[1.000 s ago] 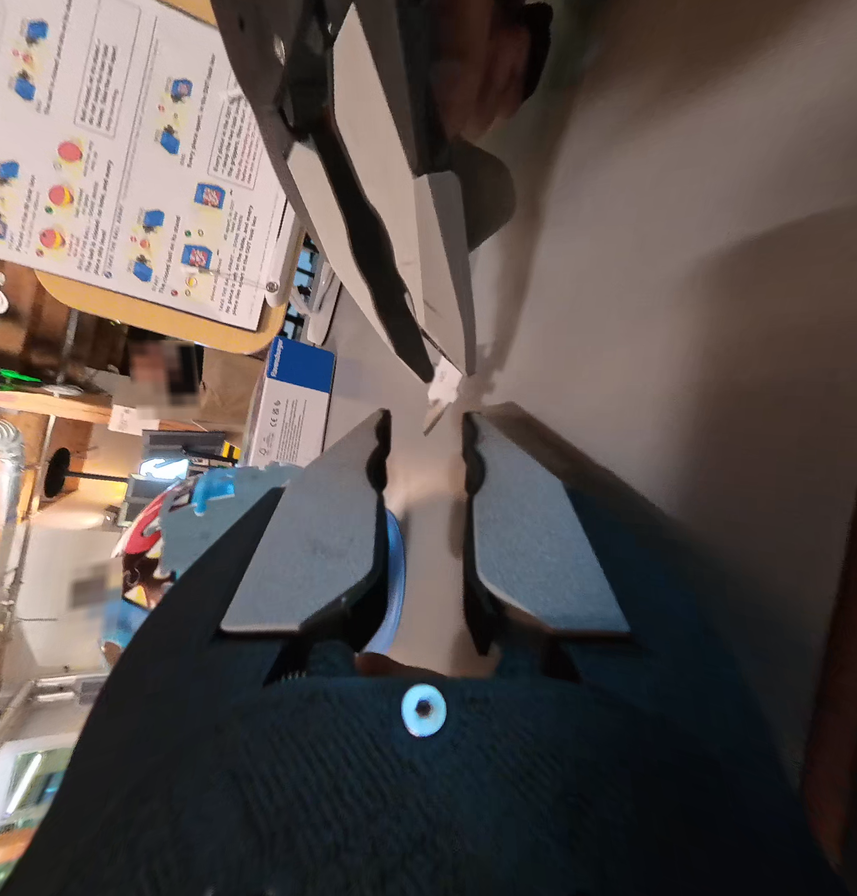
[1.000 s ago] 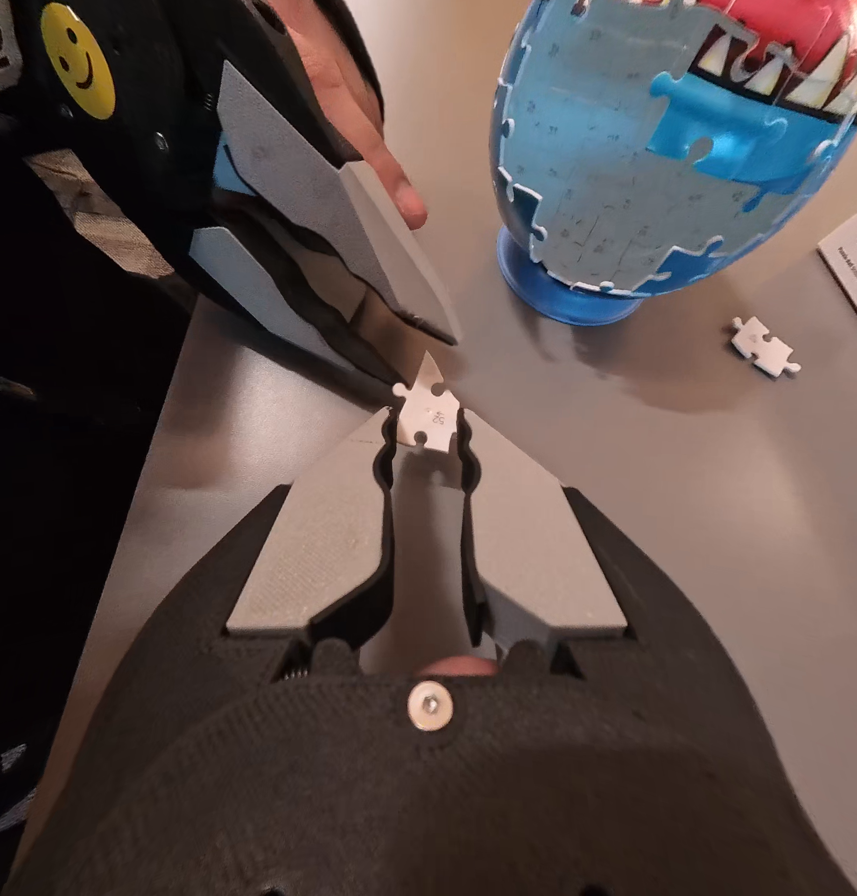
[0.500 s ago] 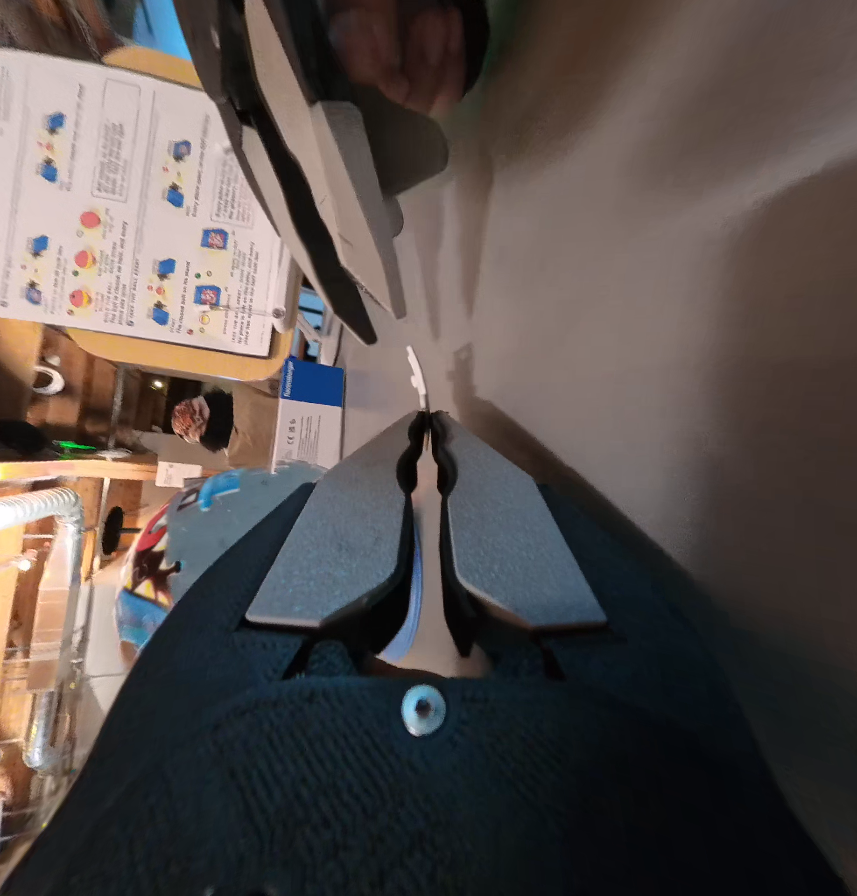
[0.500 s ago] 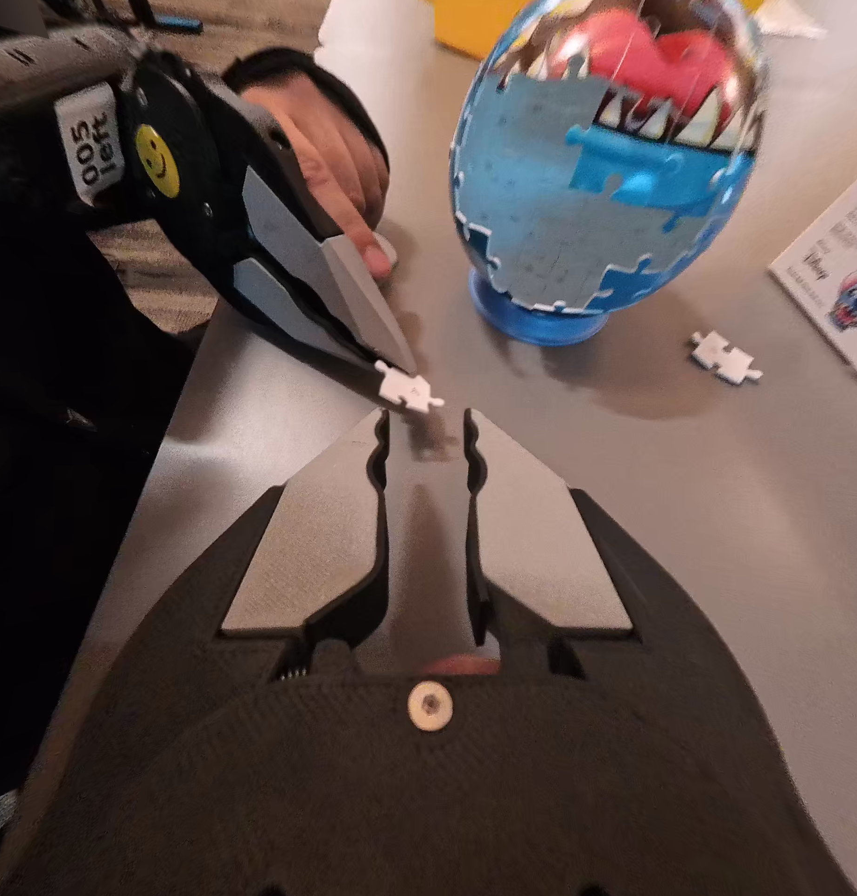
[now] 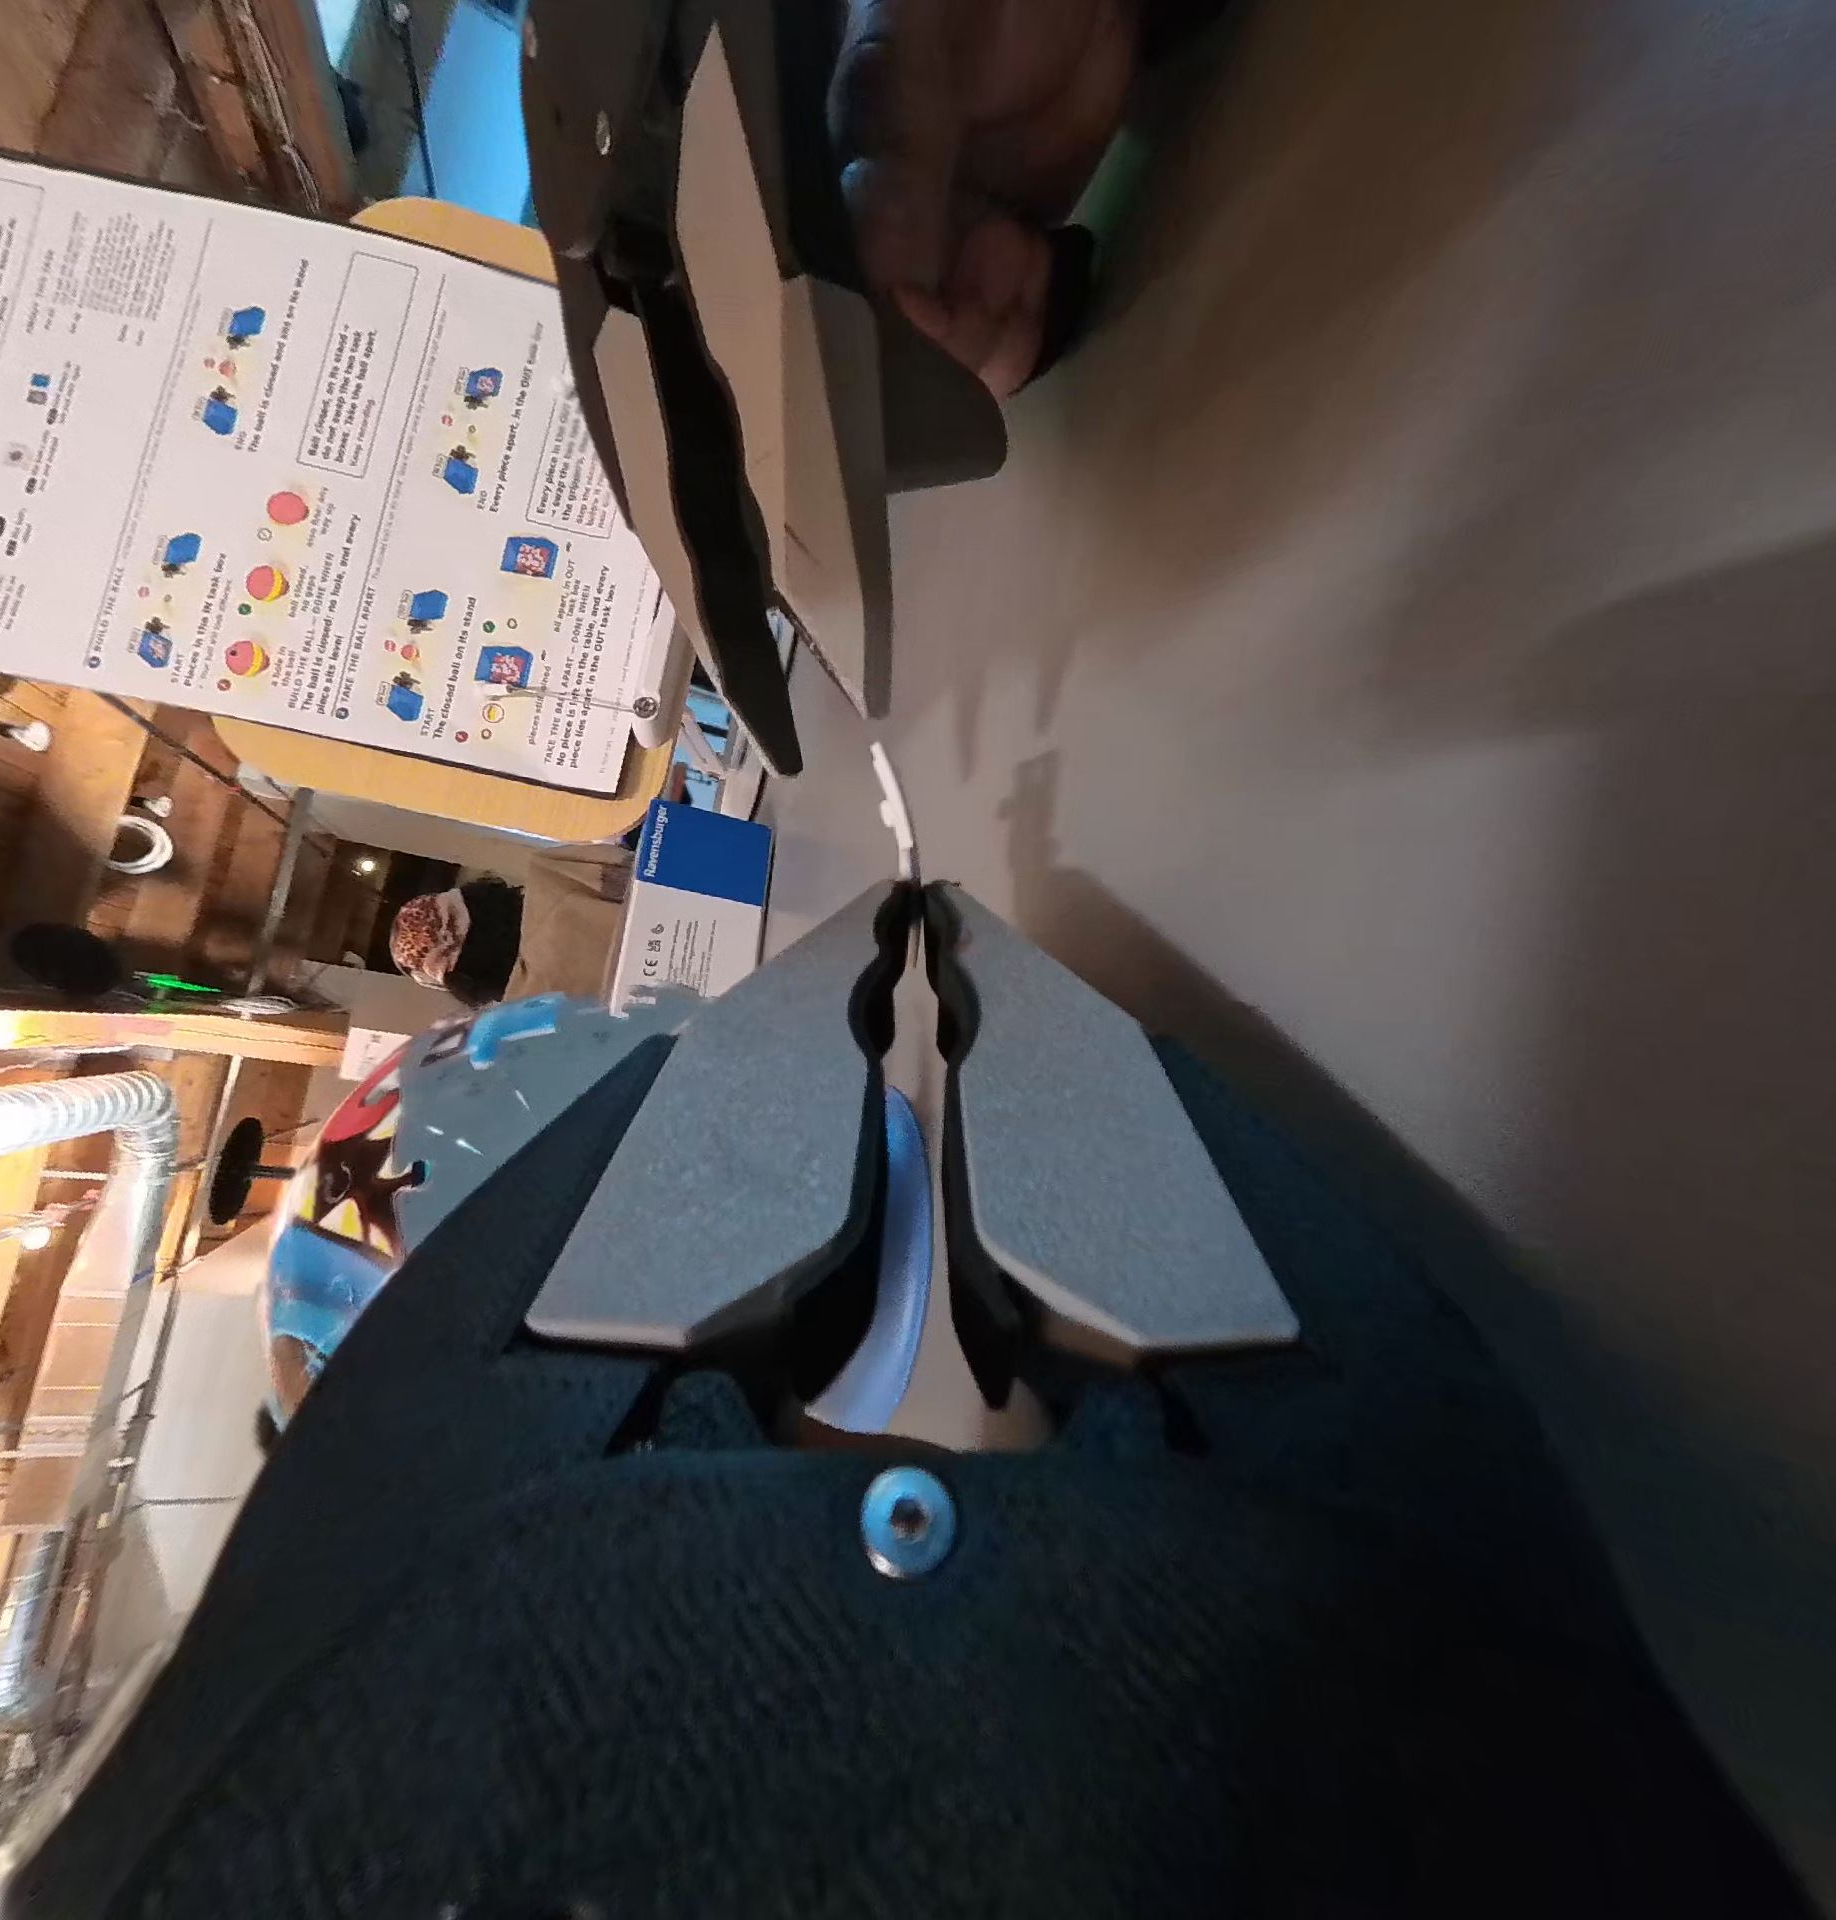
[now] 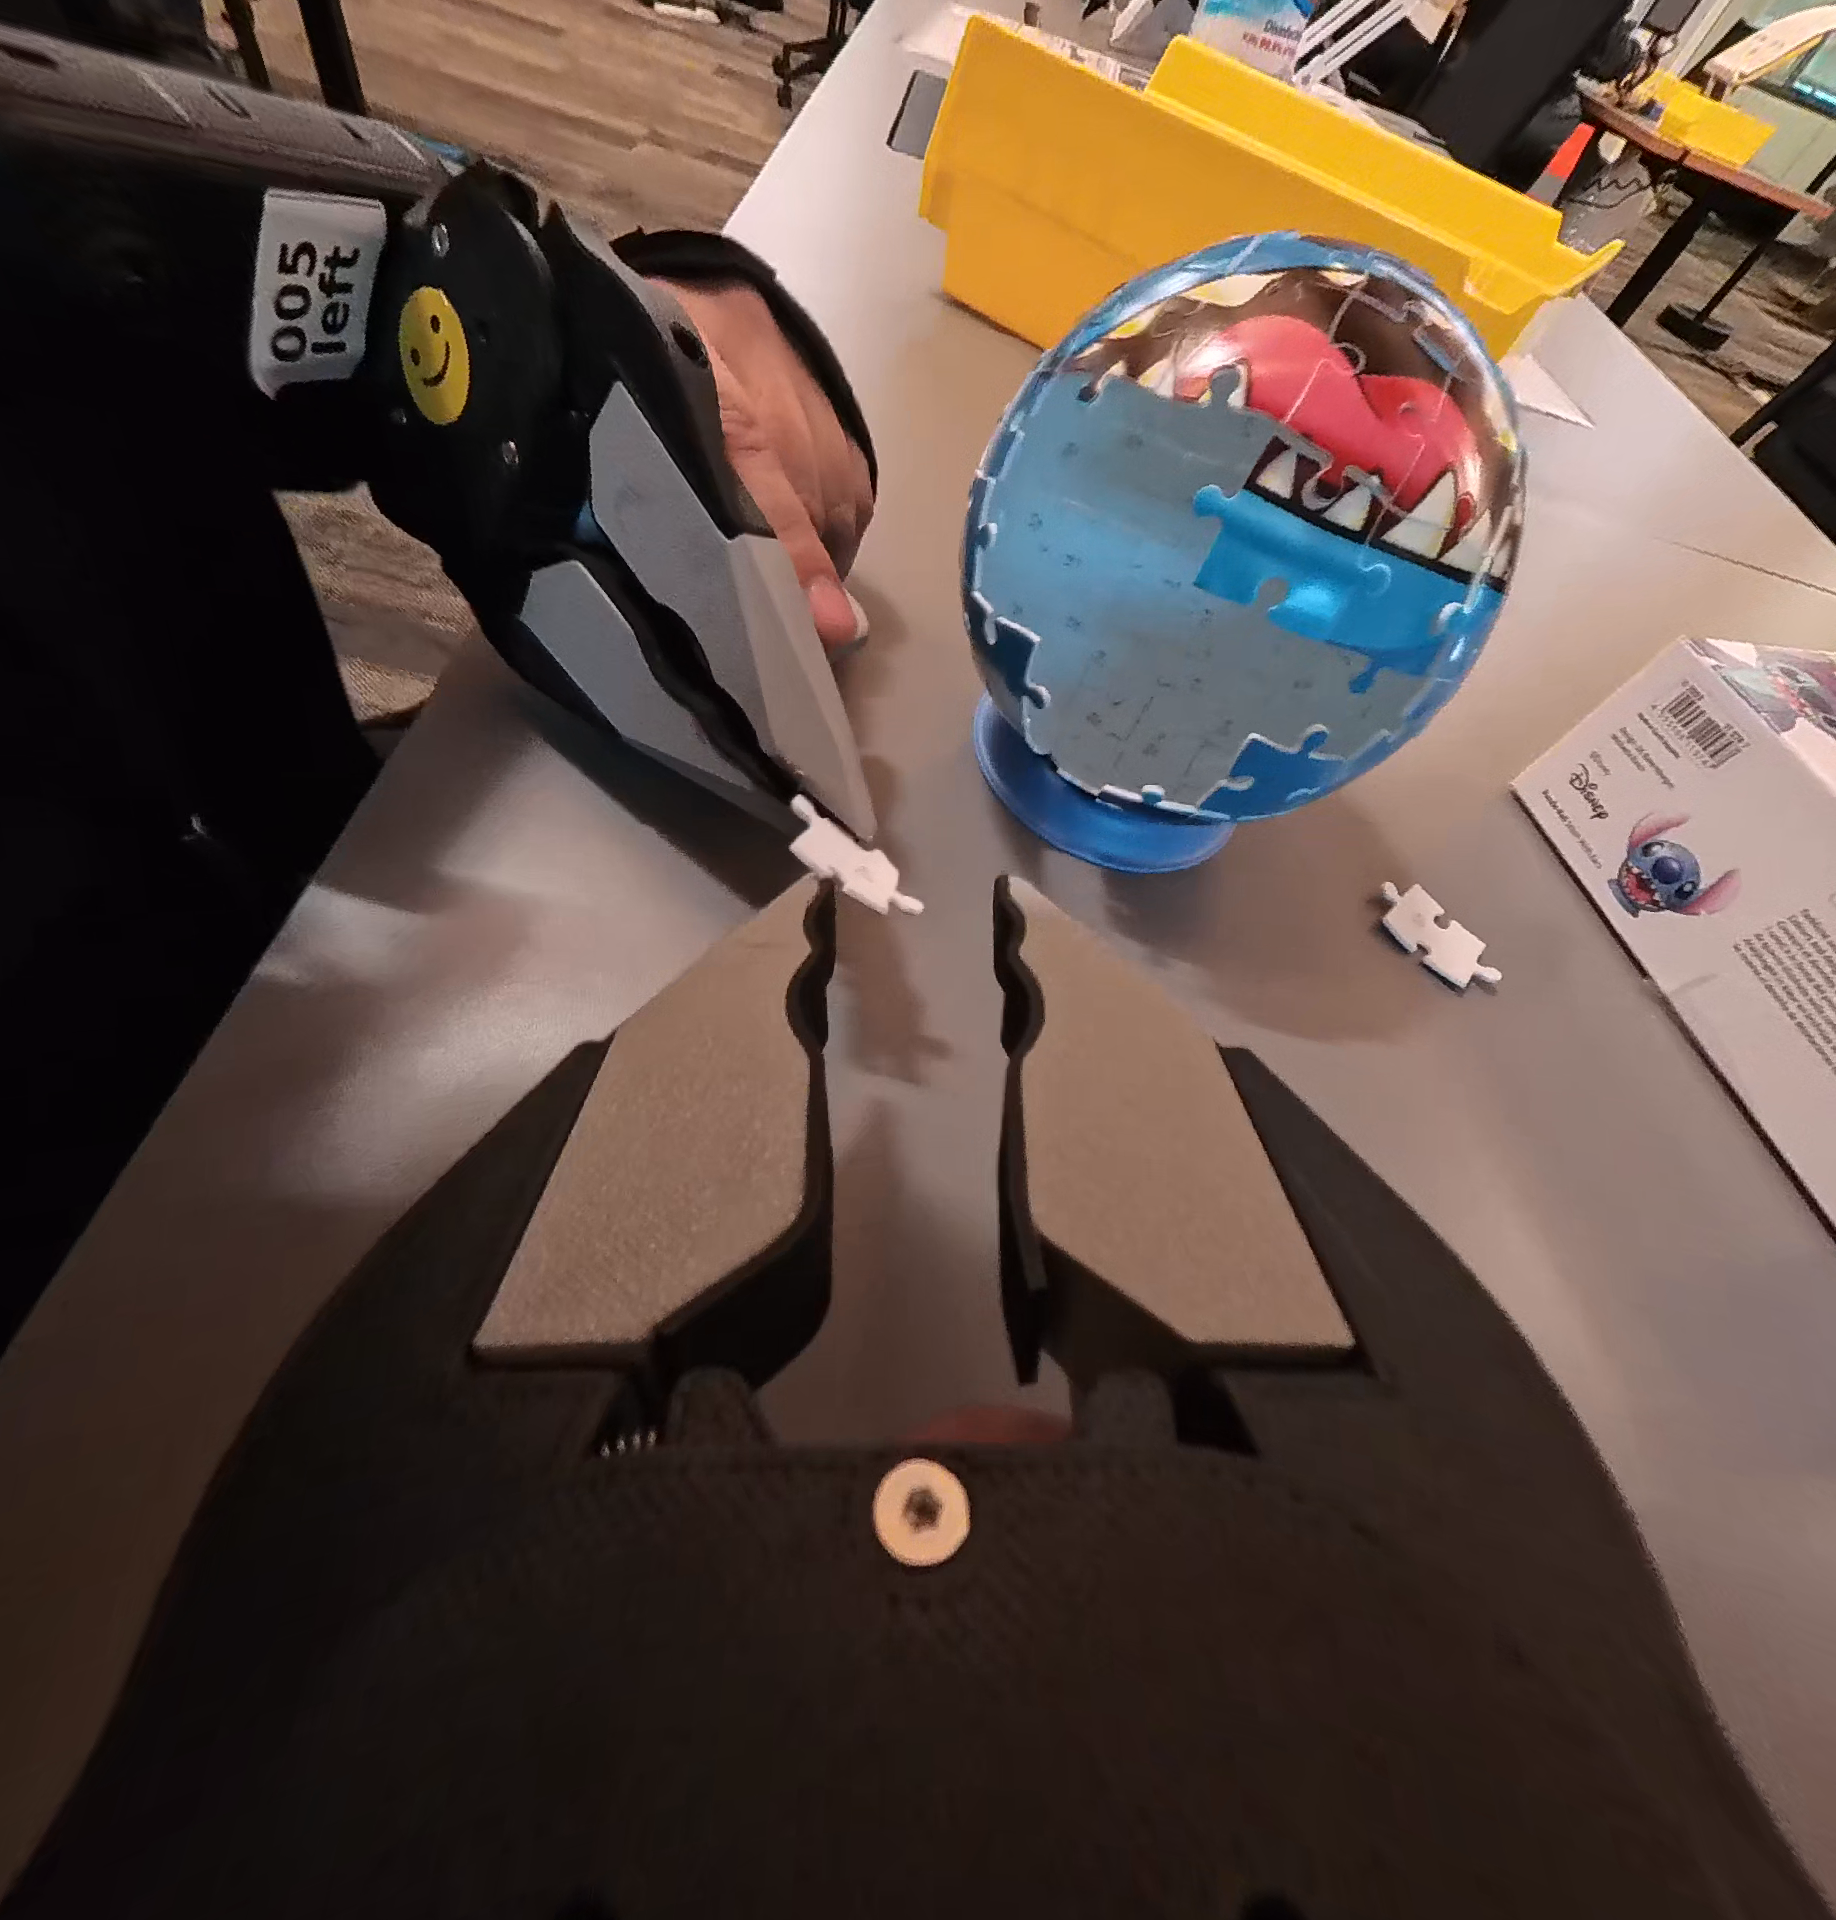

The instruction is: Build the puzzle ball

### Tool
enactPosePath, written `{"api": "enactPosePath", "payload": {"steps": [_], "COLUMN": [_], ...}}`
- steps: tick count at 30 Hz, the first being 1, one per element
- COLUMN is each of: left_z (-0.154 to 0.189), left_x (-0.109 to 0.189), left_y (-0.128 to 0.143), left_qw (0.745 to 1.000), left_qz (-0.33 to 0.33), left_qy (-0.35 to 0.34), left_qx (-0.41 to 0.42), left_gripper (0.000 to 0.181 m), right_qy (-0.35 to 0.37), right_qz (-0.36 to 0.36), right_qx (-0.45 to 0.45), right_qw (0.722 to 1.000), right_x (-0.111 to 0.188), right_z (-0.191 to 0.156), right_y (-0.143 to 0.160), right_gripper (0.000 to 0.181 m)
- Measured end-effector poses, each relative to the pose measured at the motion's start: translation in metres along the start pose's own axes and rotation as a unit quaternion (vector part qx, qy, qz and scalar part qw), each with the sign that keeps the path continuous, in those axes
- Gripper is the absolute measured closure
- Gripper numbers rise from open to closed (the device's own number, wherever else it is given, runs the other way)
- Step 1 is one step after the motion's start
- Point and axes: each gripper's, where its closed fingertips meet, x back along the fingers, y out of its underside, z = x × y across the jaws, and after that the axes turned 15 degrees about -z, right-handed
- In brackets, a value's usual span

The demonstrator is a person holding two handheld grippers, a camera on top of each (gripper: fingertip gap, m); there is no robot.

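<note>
Left hand-held gripper (image 6: 836, 821) pinches white puzzle piece (image 6: 857, 871); blue ball (image 6: 1246, 561) half-built.

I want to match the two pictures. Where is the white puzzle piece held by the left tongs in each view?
Left wrist view: the piece is seen edge-on, just above centre, pinched at the tips of the left tongs.
Right wrist view: the piece is left of centre, at the tips of the left tongs.
Shared landmark: the puzzle ball on its blue stand.
</note>
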Motion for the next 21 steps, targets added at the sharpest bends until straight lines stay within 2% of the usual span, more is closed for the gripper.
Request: {"api": "enactPosePath", "payload": {"steps": [10, 17, 21], "left_z": [-0.002, -0.003, -0.015], "left_x": [-0.003, -0.005, -0.004], "left_y": [0.001, 0.002, 0.01], "left_qw": [0.999, 0.999, 0.998], "left_qz": [-0.014, -0.016, -0.033], "left_qy": [-0.031, -0.028, -0.05], "left_qx": [-0.031, -0.023, 0.01], "left_gripper": [0.181, 0.181, 0.18], "right_qy": [0.012, 0.117, 0.18], "right_qz": [-0.028, -0.068, -0.077], "right_qx": [0.052, 0.139, 0.169], "right_qw": [0.998, 0.981, 0.966], "right_x": [-0.011, -0.02, -0.016], "right_z": [-0.018, -0.012, -0.001], "right_y": [0.0, 0.0, -0.004], "right_gripper": [0.159, 0.175, 0.18]}}
